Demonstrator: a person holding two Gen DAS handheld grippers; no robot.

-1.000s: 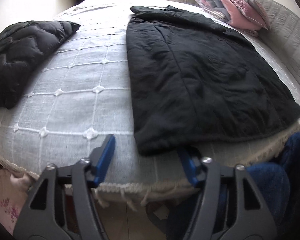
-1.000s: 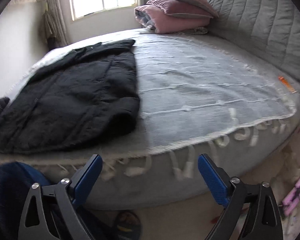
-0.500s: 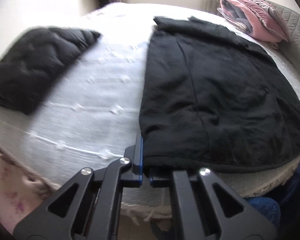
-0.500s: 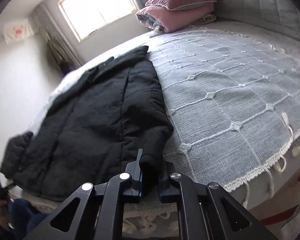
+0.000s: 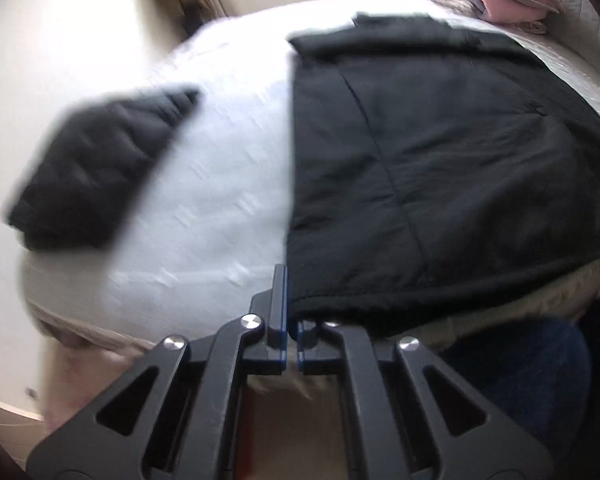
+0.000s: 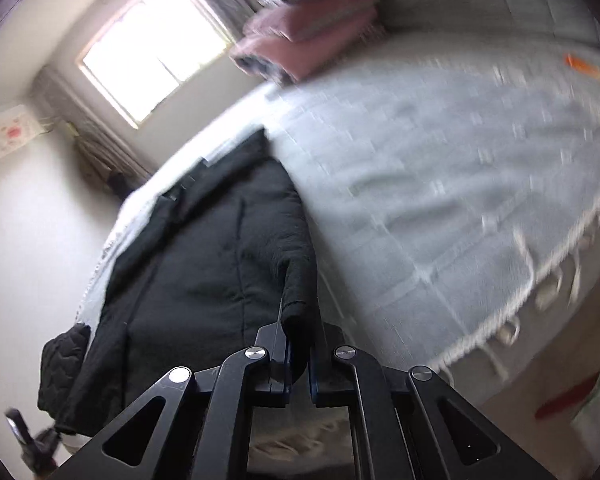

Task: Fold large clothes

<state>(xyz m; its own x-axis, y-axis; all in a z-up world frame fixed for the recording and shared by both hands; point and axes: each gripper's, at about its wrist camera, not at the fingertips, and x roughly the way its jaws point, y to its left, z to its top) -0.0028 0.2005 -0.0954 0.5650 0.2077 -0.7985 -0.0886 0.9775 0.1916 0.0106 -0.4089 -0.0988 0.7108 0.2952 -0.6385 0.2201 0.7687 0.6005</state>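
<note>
The black coat (image 5: pixel 440 168) lies spread over the right half of the left-wrist frame on the grey bedspread (image 5: pixel 220 184). The left gripper (image 5: pixel 292 320) pinches its lower hem corner at bottom centre; the right gripper (image 6: pixel 298 344) clamps the other corner, with a folded black jacket (image 5: pixel 96 164) at left.

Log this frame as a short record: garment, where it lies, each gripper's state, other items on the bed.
garment: black coat, spread flat
surface: bed with a grey tasselled cover
left gripper: shut on the coat's hem corner
right gripper: shut on the coat's other hem corner
other items: black quilted jacket, pink bedding by the headboard
image quality: motion blur
</note>
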